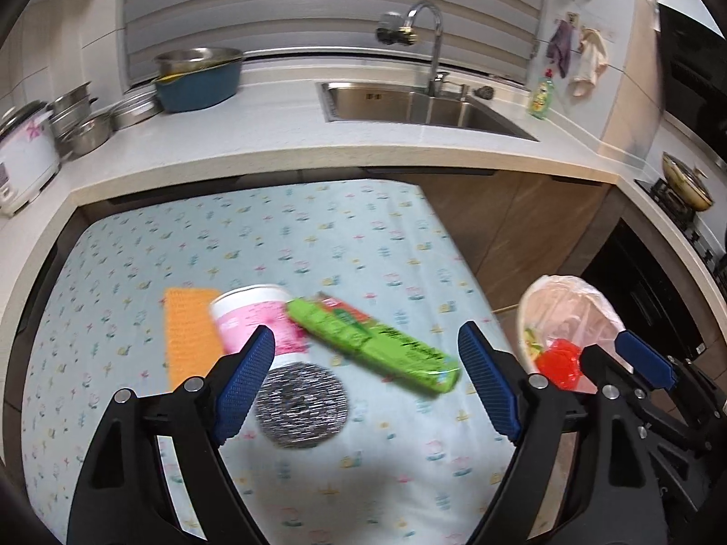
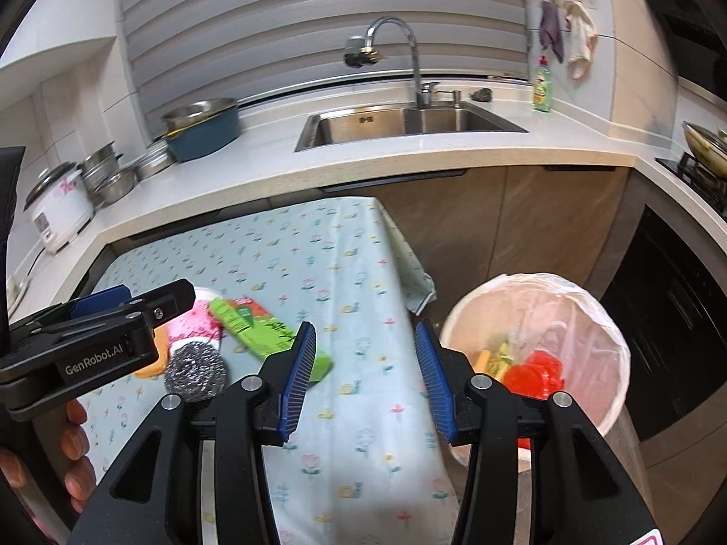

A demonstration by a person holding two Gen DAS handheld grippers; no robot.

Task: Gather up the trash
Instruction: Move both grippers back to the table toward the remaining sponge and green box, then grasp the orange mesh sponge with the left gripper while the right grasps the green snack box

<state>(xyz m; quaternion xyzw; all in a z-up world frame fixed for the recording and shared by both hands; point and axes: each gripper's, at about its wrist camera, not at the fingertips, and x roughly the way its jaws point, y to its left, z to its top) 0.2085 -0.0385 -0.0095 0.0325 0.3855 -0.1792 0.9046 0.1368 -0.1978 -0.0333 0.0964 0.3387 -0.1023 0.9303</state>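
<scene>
On the flowered tablecloth (image 1: 363, 236) lie a pink-and-white paper cup (image 1: 254, 313) on its side, a green wrapper (image 1: 372, 340), a steel wool scrubber (image 1: 302, 404) and an orange cloth (image 1: 188, 331). My left gripper (image 1: 365, 381) is open above the scrubber and wrapper, holding nothing. My right gripper (image 2: 365, 377) is open and empty over the table's right edge. The bin (image 2: 536, 345) lined with a clear bag stands right of the table, with red and yellow trash inside. The same items show in the right wrist view: cup (image 2: 195, 322), wrapper (image 2: 263, 331), scrubber (image 2: 195, 370).
A kitchen counter (image 1: 272, 145) wraps behind the table with a sink (image 1: 409, 104), faucet, blue basin (image 1: 200, 77), steel pots, rice cooker (image 1: 22, 154) and green soap bottle (image 1: 540, 95). A stove with a pan (image 1: 686, 181) sits at the right. Brown cabinets stand below the counter.
</scene>
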